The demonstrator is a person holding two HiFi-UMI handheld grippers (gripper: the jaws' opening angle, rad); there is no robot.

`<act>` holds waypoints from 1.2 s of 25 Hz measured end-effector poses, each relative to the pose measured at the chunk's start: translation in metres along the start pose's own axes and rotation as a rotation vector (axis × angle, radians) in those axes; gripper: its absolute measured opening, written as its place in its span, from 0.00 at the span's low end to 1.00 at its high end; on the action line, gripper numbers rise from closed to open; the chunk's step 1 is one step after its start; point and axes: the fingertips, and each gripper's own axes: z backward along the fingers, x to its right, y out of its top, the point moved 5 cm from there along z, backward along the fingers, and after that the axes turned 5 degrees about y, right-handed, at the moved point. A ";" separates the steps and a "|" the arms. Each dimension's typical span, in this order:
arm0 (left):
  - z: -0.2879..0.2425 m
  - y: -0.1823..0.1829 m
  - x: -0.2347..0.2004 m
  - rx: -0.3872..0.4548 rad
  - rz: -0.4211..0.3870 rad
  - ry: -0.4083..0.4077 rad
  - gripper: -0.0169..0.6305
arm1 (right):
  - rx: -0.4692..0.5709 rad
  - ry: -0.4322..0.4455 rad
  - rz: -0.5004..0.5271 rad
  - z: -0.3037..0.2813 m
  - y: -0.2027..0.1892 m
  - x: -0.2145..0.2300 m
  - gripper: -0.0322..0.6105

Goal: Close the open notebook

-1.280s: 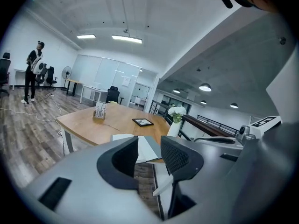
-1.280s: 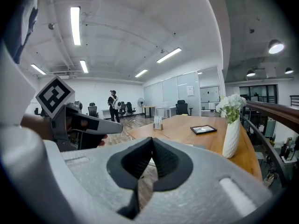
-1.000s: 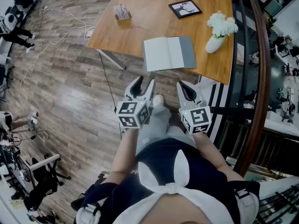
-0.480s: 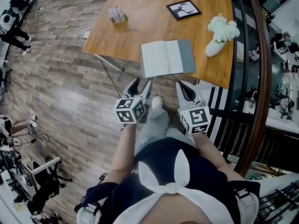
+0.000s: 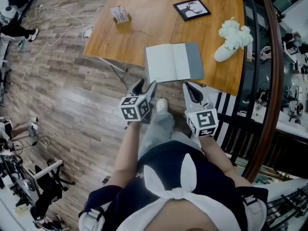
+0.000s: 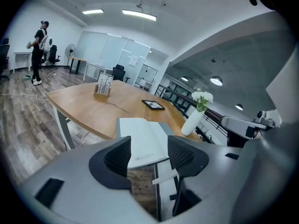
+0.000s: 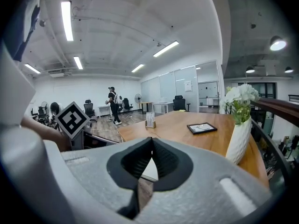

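Notebook (image 5: 174, 62) lies open & flat at the near edge of the table (image 5: 144, 28), white pages up, grey cover showing on its right side. Its near-left corner juts over the table edge.

L gripper (image 5: 145, 86) is just short of that corner, not touching. Its jaws stand wide and have just been opening, w/ nothing between them. In the left gripper view the L gripper (image 6: 149, 146) points at the notebook (image 6: 142, 141), seen through the gap but beyond the tips.

R gripper (image 5: 191, 86) is just short of the notebook's grey side, also apart from it. In the right gripper view the jaws meet at the tips, empty.

Beyond the notebook: vase (image 5: 226, 52) to its right, frame (image 5: 191, 8) behind it, card stand (image 5: 120, 14) far-left.
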 end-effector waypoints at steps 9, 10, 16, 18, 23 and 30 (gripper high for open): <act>-0.039 -0.007 -0.025 -0.082 0.018 -0.010 0.41 | -0.031 0.005 -0.012 -0.025 -0.005 0.017 0.05; -0.043 -0.007 -0.028 -0.088 0.024 -0.008 0.41 | -0.035 0.006 -0.013 -0.028 -0.005 0.018 0.05; -0.061 -0.011 -0.046 -0.123 0.078 -0.001 0.41 | -0.056 0.019 -0.012 -0.041 -0.010 0.023 0.05; -0.069 -0.015 -0.053 -0.136 0.104 -0.002 0.41 | -0.065 0.025 -0.010 -0.045 -0.013 0.024 0.05; -0.083 -0.027 -0.067 -0.175 0.165 -0.005 0.41 | -0.084 0.037 -0.004 -0.051 -0.015 0.024 0.05; -0.096 -0.035 -0.078 -0.208 0.238 -0.012 0.41 | -0.101 0.041 0.002 -0.057 -0.014 0.027 0.05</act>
